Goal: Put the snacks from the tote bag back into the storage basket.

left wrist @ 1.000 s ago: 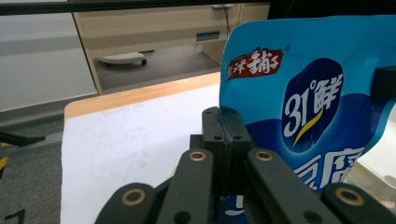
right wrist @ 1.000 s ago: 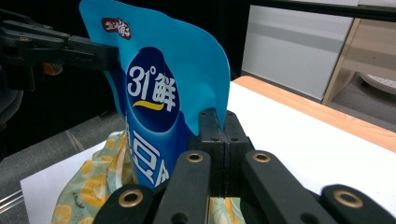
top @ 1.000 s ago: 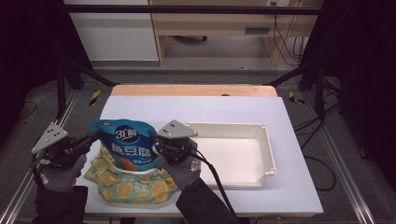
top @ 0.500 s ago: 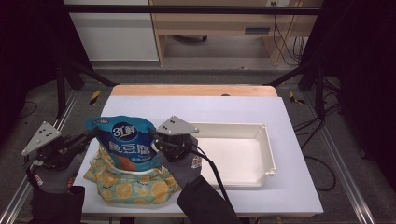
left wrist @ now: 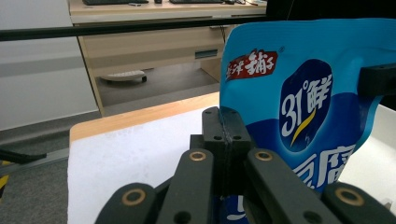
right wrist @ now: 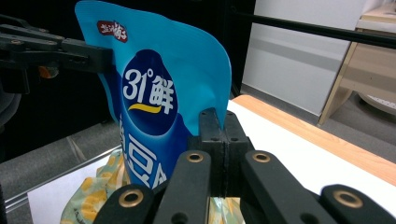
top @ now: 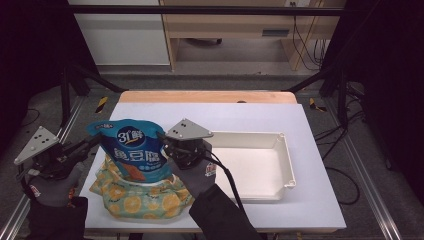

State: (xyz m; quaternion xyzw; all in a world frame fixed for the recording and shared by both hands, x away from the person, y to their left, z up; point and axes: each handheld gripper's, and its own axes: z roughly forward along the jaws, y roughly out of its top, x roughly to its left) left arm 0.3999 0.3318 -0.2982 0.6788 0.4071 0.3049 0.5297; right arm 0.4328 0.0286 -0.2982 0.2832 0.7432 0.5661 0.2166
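Observation:
A blue snack pouch (top: 132, 150) with white print stands upright over an orange-patterned cloth bag (top: 142, 201) at the table's front left. My left gripper (top: 91, 142) is shut on the pouch's left edge, and my right gripper (top: 163, 142) is shut on its right edge. In the left gripper view the jaws of my left gripper (left wrist: 223, 135) pinch the pouch (left wrist: 303, 93), and the other gripper's jaw touches the pouch's far side. In the right gripper view my right gripper (right wrist: 219, 128) clamps the pouch (right wrist: 154, 93), with the cloth bag (right wrist: 93, 198) below.
An empty white tray (top: 281, 145) lies right of the pouch on the white table (top: 240, 112). A wooden strip (top: 205, 96) runs along the table's far edge. Black frame legs stand at both sides, and a desk is behind.
My left gripper has shifted left and my right gripper has lifted slightly. The pouch stands a little higher over the cloth bag, still held at both edges.

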